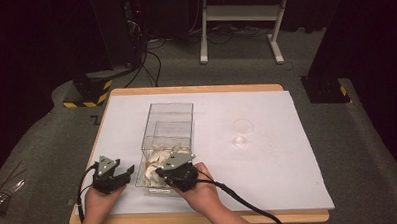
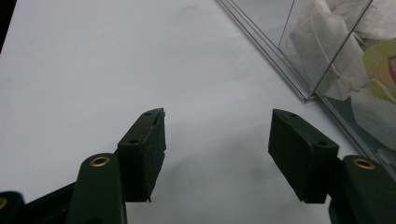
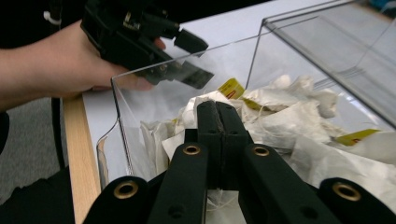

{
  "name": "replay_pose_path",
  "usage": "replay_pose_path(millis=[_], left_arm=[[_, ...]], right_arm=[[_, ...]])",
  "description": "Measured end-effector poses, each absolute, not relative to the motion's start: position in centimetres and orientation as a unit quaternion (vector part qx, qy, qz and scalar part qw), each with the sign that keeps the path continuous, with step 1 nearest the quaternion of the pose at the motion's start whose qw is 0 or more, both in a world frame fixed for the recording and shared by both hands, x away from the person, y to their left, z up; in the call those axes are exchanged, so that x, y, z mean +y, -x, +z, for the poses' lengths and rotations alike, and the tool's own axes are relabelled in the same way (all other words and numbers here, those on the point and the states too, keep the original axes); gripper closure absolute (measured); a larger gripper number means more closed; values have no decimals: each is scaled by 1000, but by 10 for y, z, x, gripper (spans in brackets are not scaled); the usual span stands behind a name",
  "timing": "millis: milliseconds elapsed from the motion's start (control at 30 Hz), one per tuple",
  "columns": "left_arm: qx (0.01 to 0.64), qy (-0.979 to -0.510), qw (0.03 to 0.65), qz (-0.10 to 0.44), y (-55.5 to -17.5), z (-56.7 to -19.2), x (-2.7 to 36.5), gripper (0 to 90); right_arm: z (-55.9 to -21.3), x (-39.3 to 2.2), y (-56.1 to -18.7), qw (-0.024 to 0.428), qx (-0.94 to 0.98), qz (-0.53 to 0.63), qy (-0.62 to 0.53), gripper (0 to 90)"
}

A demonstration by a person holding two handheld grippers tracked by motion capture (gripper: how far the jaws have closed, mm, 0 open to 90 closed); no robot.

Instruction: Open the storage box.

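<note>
On the left of the white-covered table [image 1: 268, 154], seen from the high view, left gripper [image 1: 122, 173] sits w/ jaws spread, nothing between them, just beside the clear plastic rectangular box [image 1: 168, 124] but apart from it. Left gripper view gives the close look: left gripper [image 2: 217, 140] w/ both black pads wide apart over bare white surface, box corner [image 2: 299, 70] at upper right w/ white paper tea bags [image 2: 327, 51] behind its wall. Moving right, high view has right gripper [image 1: 158, 169] dipped over the box's near open end, among the pile of tea bags [image 1: 155, 161]; whether it pinches anything can't be told from up there. Right gripper view settles it: right gripper [image 3: 218, 109] jaws pressed together, a thin bit of white tea-bag material [image 3: 201, 100] at the tips, pile w/ yellow tags [image 3: 232, 87] lying around and beyond; the other hand [image 3: 70, 60] and its gripper show through the box wall [image 3: 140, 93], upper left. Farther right, high view alone: small clear plastic cup [image 1: 242, 131] standing upright, well apart from box & both grippers.
</note>
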State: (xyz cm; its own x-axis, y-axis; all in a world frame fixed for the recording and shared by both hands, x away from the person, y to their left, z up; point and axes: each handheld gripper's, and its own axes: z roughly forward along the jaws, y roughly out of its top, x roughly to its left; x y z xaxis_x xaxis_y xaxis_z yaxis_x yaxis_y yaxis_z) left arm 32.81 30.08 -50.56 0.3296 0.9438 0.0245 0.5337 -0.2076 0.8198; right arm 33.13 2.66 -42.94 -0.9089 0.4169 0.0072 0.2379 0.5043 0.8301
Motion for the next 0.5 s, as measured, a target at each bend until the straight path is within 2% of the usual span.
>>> replay_pose_path(millis=[500], left_arm=[[504, -726, 370, 285, -326, -505, 301, 369]], right_arm=[[-416, 3, -326, 133, 818, 522, -200, 898]])
